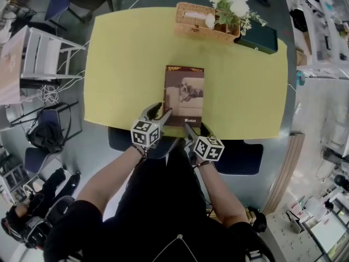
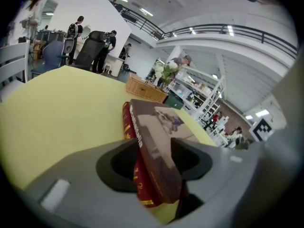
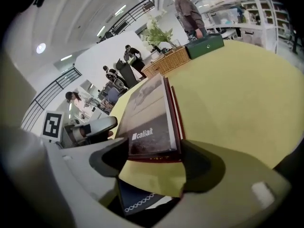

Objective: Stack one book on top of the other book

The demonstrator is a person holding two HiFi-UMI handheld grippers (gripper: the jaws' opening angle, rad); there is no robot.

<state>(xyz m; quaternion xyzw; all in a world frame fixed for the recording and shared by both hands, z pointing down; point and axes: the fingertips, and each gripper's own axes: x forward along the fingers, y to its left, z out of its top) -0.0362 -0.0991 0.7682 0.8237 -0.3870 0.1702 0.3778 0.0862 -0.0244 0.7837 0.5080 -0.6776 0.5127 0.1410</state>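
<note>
In the head view, a brown book lies flat on the yellow surface, near its front edge. The left gripper is at the near left corner of this book and the right gripper is at its near edge, just beside the left one. At the far side of the surface stand a woven basket, white flowers and a dark green box, well apart from the book.

In the left gripper view, the brown book rests on top of a red book. Its spine does not line up fully with the red spine under it. The corner of the brown book sits between the two jaws, and both pads touch it, so this gripper grips the brown book.

In the right gripper view, the jaws stand wide apart. The near edge of the stacked books shows between them, but no pad presses on it, so this gripper is open and holds nothing. The word "callait" is printed on the brown cover. Several people stand in the background.
</note>
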